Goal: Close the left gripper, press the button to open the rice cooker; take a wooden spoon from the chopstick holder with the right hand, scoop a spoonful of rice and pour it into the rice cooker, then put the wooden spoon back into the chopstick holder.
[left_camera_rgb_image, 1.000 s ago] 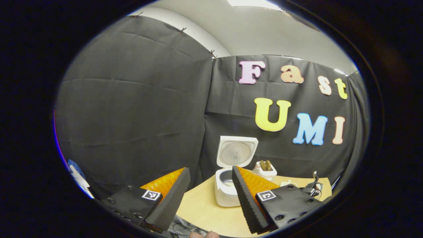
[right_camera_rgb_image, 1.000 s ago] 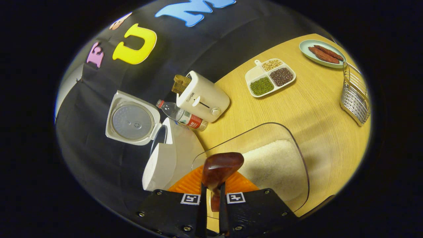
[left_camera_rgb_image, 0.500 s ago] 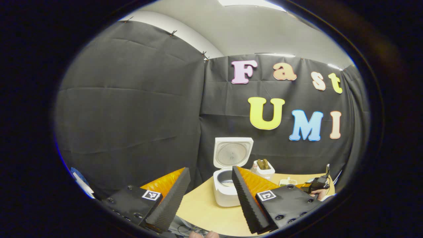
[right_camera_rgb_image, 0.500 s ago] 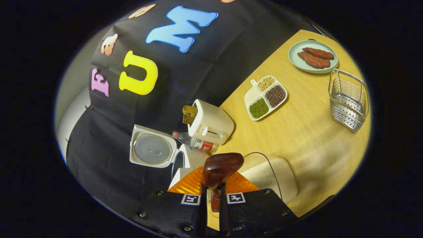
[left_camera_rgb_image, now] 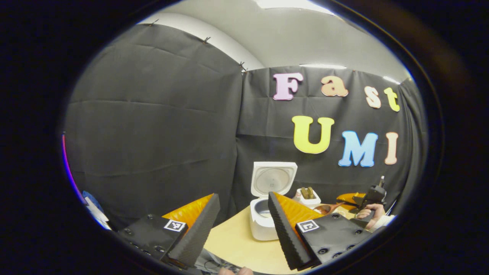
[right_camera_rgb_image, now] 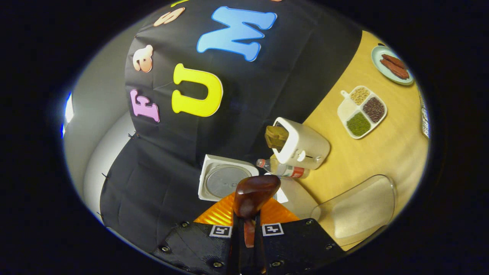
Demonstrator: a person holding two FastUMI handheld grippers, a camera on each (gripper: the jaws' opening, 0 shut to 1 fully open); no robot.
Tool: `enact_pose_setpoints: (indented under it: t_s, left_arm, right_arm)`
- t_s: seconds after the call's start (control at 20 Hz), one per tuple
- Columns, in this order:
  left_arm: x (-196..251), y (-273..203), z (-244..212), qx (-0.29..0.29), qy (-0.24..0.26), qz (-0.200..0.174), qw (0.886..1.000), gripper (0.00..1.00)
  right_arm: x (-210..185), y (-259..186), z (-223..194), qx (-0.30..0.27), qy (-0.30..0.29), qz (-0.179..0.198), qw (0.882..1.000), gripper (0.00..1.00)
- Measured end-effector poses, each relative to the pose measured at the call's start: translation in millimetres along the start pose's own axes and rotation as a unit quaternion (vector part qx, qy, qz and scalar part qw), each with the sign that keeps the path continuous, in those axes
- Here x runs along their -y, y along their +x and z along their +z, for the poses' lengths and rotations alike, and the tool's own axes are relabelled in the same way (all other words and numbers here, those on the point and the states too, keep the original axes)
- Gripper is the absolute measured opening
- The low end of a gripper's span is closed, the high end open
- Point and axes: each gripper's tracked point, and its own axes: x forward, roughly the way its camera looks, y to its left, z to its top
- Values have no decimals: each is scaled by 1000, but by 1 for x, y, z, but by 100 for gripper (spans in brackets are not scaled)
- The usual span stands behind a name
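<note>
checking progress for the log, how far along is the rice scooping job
Done: the rice cooker stands with its lid up. In hand: the right gripper is shut on the wooden spoon, with the spoon's bowl in front of the cooker; whether it carries rice cannot be told. The left gripper is open. Left: tipping rice into the cooker, then returning the spoon to its holder.

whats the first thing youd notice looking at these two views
The dark wooden spoon, clamped between the right gripper fingers, sits low in the right gripper view. Just beyond it the white rice cooker stands with its lid swung up. Beside them lies a clear tub of rice.
</note>
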Motion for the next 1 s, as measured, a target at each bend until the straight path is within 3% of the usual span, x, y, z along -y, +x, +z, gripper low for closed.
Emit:
enact_pose_setpoints:
  t_s: [0.3, 0.45, 0.55, 0.65, 0.9, 1.0]
  left_arm:
    - [-21, -10, -2, -3, 2, 29, 1000, 84]
    - [-36, -13, -4, -7, 0, 54, 999, 84]
    - [-51, -18, -6, -8, -3, 73, 997, 84]
    - [-62, -24, -6, -10, 0, 92, 996, 84]
    - [-94, -33, -7, -12, 3, 129, 992, 84]
    - [-101, -31, -9, -12, 0, 138, 990, 84]
  right_arm:
    - [-42, 115, -36, -37, -110, -4, 993, 14]
    - [-38, 167, -58, -55, -211, -32, 975, 14]
    - [-36, 197, -75, -65, -306, -49, 949, 14]
    - [-32, 222, -92, -83, -398, -58, 912, 14]
    - [-36, 234, -129, -107, -593, -50, 797, 14]
    - [-36, 233, -133, -107, -637, -52, 761, 14]
